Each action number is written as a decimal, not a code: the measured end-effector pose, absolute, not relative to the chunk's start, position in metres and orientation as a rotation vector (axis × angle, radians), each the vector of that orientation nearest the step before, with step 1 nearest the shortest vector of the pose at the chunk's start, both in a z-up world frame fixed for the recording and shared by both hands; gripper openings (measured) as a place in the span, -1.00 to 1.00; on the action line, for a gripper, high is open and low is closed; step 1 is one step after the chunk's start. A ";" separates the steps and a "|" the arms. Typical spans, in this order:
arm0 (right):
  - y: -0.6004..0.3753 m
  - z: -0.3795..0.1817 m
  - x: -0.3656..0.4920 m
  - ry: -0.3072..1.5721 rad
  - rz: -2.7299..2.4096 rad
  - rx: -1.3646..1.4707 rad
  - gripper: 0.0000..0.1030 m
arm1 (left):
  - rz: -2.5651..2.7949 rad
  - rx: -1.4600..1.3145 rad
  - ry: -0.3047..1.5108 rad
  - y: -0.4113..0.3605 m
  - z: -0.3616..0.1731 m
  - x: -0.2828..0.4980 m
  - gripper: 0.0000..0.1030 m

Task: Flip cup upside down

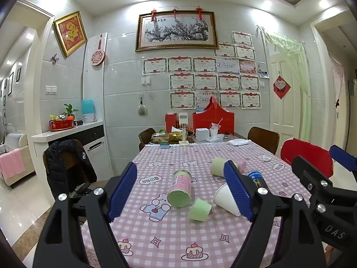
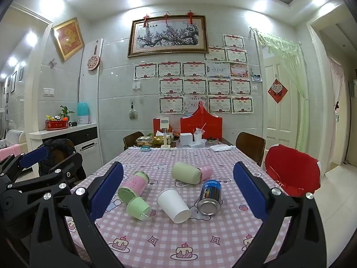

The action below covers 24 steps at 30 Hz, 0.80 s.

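A white paper cup (image 2: 173, 205) lies on its side on the pink checked tablecloth (image 2: 178, 241); in the left wrist view (image 1: 225, 198) my right finger partly hides it. A small green cup (image 2: 138, 207) lies tipped beside it, also in the left wrist view (image 1: 199, 209). My left gripper (image 1: 181, 195) is open and empty above the near table, the cups between its fingers in view. My right gripper (image 2: 178, 195) is open and empty, hovering before the white cup. The left gripper also shows in the right wrist view (image 2: 42, 165).
A pink and green tin (image 2: 133, 185) lies left of the cups, a blue can (image 2: 209, 195) right, a pale green and pink bottle (image 2: 189, 173) behind. Boxes and food (image 2: 189, 134) crowd the far end. Chairs (image 2: 292, 174) stand around.
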State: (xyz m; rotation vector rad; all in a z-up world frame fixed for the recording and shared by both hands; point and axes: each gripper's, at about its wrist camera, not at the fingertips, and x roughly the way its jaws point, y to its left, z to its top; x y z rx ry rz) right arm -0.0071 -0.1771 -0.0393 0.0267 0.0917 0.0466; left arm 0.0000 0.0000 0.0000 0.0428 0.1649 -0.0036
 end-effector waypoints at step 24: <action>-0.177 -0.039 -0.006 0.097 0.045 0.029 0.85 | -0.004 0.048 0.165 0.000 0.000 0.000 0.53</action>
